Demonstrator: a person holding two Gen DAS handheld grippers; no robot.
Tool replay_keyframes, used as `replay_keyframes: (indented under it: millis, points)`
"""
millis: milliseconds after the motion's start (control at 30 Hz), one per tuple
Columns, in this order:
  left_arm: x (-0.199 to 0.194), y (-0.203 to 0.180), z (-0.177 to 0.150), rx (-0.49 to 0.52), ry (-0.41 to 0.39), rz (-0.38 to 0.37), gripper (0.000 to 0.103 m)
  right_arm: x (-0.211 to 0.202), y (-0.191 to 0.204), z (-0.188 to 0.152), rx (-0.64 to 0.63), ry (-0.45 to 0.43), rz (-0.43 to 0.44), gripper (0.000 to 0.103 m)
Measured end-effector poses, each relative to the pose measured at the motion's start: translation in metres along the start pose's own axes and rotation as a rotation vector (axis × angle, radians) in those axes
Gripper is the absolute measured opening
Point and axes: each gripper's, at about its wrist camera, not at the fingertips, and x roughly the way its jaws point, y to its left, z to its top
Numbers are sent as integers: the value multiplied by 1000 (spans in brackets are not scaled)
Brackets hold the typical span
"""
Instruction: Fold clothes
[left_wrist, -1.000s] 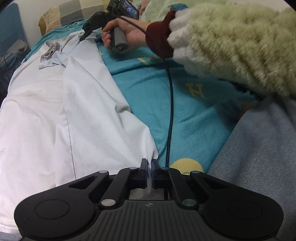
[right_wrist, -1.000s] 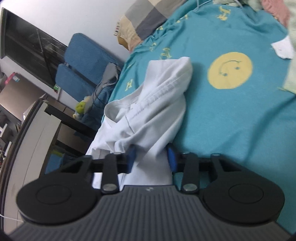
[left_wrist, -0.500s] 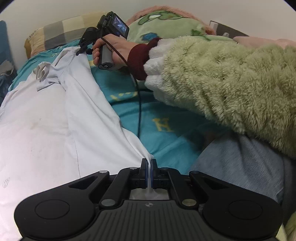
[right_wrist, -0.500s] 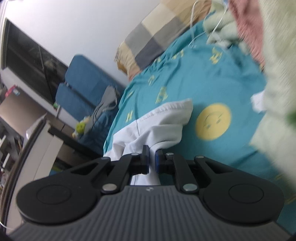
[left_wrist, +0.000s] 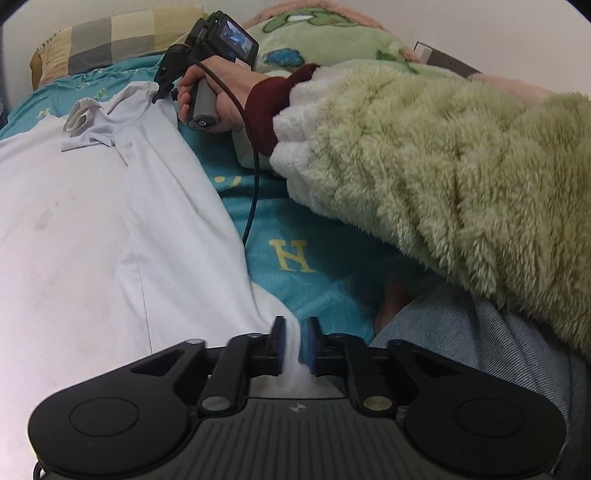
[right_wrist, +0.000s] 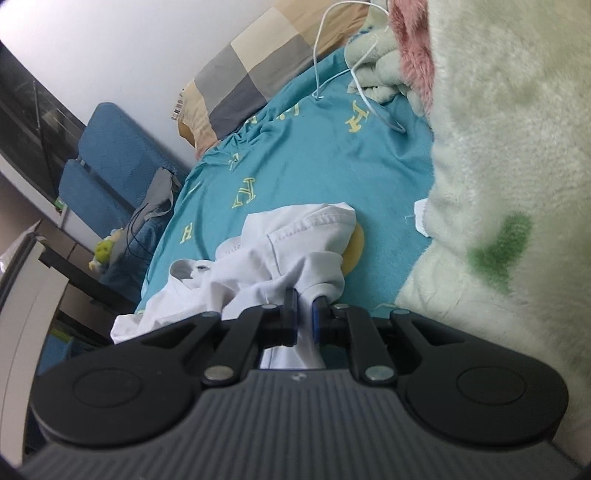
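Observation:
A white shirt (left_wrist: 96, 229) lies spread on the teal bedsheet (left_wrist: 295, 258). My left gripper (left_wrist: 293, 341) pinches the shirt's near right edge, with cloth between its slightly parted blue pads. My right gripper (right_wrist: 304, 317) is shut on the shirt's shoulder near the collar, and the bunched sleeve (right_wrist: 306, 236) lies just beyond it. In the left wrist view the right gripper (left_wrist: 166, 79) shows at the far end of the shirt, held by a hand. The collar (left_wrist: 83, 122) lies to its left.
A fuzzy green sleeve (left_wrist: 443, 166) crosses over the bed. A checked pillow (left_wrist: 107, 44) and a green plush blanket (left_wrist: 325, 40) lie at the head. A blue chair (right_wrist: 110, 162) stands beside the bed. A white cable (right_wrist: 332, 74) lies on the sheet. Denim legs (left_wrist: 480, 350) show at the right.
My right gripper closed on the shirt's shoulder a second ago and has lifted it. My left gripper's pads have parted slightly, with cloth still between them.

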Motion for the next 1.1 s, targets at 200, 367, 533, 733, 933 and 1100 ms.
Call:
replay_keyframes:
  millis: [200, 367, 533, 733, 933, 1100]
  points:
    - [-25, -2, 6, 9, -97, 34, 72, -29, 23, -2, -78, -16, -64, 69]
    - [-50, 12, 13, 13, -178, 94, 80, -80, 58, -8, -154, -24, -76, 69]
    - [-80, 39, 27, -14, -265, 190, 82, -148, 92, -35, -230, -45, -78, 68]
    - [-122, 72, 26, -73, -360, 243, 82, -223, 120, -80, -261, -89, -52, 68]
    - [-143, 91, 14, -71, -402, 313, 83, -271, 153, -138, -301, -94, -5, 69]
    - [-158, 102, 4, -81, -431, 364, 83, -296, 182, -179, -360, -114, 23, 69]
